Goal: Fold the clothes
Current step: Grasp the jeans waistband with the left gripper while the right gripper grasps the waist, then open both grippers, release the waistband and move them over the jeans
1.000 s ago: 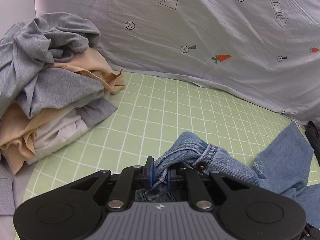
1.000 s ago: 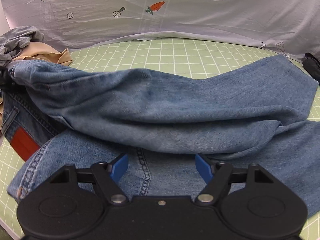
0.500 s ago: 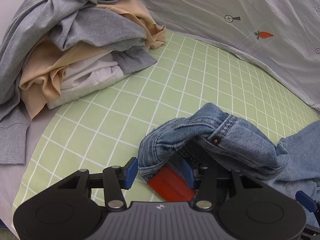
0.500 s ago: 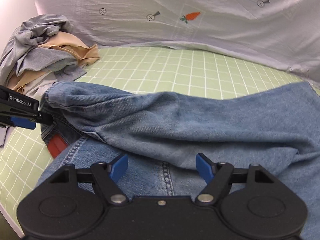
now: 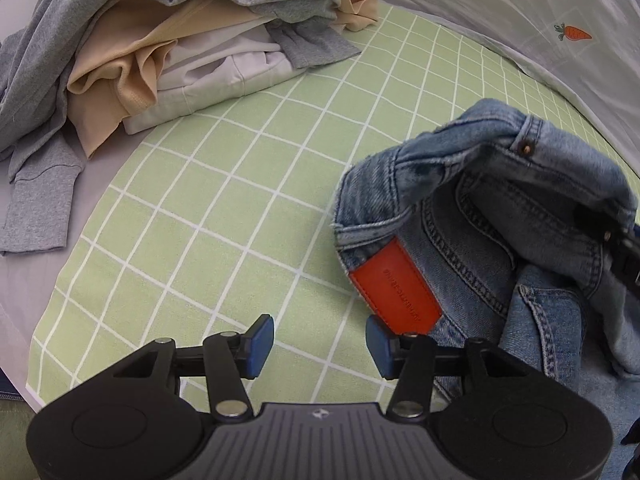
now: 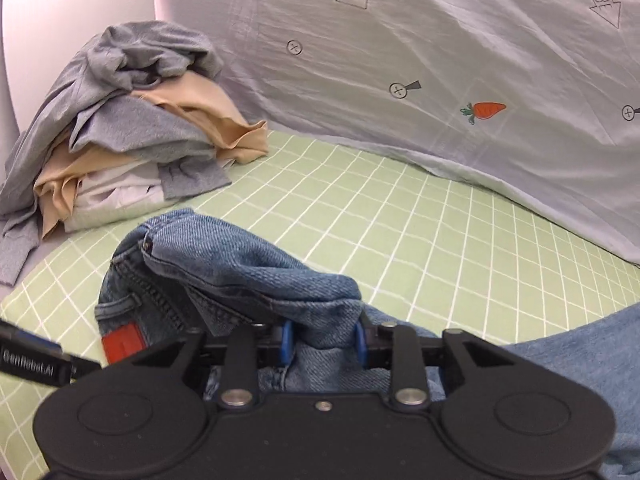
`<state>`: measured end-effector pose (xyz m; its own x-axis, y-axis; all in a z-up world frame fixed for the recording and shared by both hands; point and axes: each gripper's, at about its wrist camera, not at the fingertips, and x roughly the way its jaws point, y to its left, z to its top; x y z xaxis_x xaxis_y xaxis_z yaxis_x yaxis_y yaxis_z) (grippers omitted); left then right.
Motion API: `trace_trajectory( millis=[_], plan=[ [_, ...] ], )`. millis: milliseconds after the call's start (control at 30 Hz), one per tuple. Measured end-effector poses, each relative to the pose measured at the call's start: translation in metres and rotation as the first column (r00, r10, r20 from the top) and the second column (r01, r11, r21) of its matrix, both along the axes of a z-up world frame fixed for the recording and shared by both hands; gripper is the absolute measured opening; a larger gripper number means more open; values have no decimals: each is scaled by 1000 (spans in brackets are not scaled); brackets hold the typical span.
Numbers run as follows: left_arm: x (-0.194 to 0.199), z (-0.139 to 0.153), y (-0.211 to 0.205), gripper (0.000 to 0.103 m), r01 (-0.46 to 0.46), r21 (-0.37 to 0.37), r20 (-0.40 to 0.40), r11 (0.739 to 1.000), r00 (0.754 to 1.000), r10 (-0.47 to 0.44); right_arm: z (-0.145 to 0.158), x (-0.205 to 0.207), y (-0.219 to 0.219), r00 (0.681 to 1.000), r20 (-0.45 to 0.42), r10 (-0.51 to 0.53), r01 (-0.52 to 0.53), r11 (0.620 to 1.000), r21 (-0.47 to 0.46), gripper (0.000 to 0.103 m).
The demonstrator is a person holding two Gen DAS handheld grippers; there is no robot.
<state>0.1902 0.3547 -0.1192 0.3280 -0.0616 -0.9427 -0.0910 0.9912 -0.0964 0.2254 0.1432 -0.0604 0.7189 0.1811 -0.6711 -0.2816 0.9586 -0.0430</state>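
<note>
A pair of blue jeans [image 5: 500,208] with an orange leather patch [image 5: 396,288] lies bunched on the green checked sheet [image 5: 224,184]. My left gripper [image 5: 320,346] is open and empty, hovering over the sheet just left of the patch. My right gripper [image 6: 322,342] is shut on a fold of the jeans [image 6: 248,264] near the waistband and holds it slightly raised. The patch also shows in the right wrist view [image 6: 122,344]. The left gripper's side shows at the left edge of the right wrist view [image 6: 36,360].
A pile of grey, beige and white clothes [image 5: 160,40] lies at the sheet's far left corner; it also shows in the right wrist view [image 6: 128,132]. A grey sheet with carrot prints [image 6: 440,60] hangs along the back.
My left gripper let go of the jeans waistband, opened and drew back to the left. My right gripper moved left and closed on a fold of the jeans.
</note>
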Motion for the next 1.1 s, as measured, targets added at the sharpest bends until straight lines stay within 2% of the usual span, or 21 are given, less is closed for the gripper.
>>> trace_trajectory(
  millis=[67,167,200,267,300,333,400,433,467,667,800,967,1033,1100],
  plan=[
    [-1,-1,-1,53,0,2,-7,1000,1000,1,12,21,-8,999,41,-25,25,1000,18,22],
    [-4,-2,-3,53,-1,-5,-15,1000,1000,1,22,52,-21,990,99,-102,98,994,45,24],
    [-4,-3,-4,53,-2,-13,-18,1000,1000,2,17,62,-26,985,100,-143,144,990,-1,26],
    [-6,-4,-6,53,-4,-27,-23,1000,1000,3,6,83,-35,969,106,-225,235,968,-91,55],
    [-7,-3,-6,53,-4,-41,-20,999,1000,4,0,92,-40,959,105,-264,276,953,-128,54],
    [-7,-2,-6,53,-4,-58,-14,998,1000,3,-2,93,-47,951,85,-297,306,944,-126,53],
    [-8,1,-7,53,0,-92,0,996,1000,0,0,79,-68,938,46,-344,345,938,-32,63],
    [-8,2,-9,55,7,-105,4,994,1000,-6,0,71,-77,932,26,-362,362,932,5,75],
    [-8,2,-11,56,14,-115,0,993,1000,-14,-2,59,-81,929,13,-369,369,929,7,80],
    [-14,-5,-19,59,0,-191,-74,982,997,-14,-27,-14,-101,910,-96,-403,405,914,5,81],
    [-20,-14,-14,59,-57,-274,-120,960,992,25,-45,-57,-111,889,-145,-435,436,900,-27,82],
    [-30,-20,-14,59,-113,-339,-168,934,984,58,-53,-90,-122,870,-169,-463,463,885,-41,84],
    [-38,-22,-11,59,-158,-392,-191,906,978,88,-53,-98,-127,863,-181,-472,475,879,-24,84],
    [-47,-25,-5,61,-214,-452,-219,866,968,124,-52,-108,-130,862,-177,-475,480,877,-18,84]
  ],
)
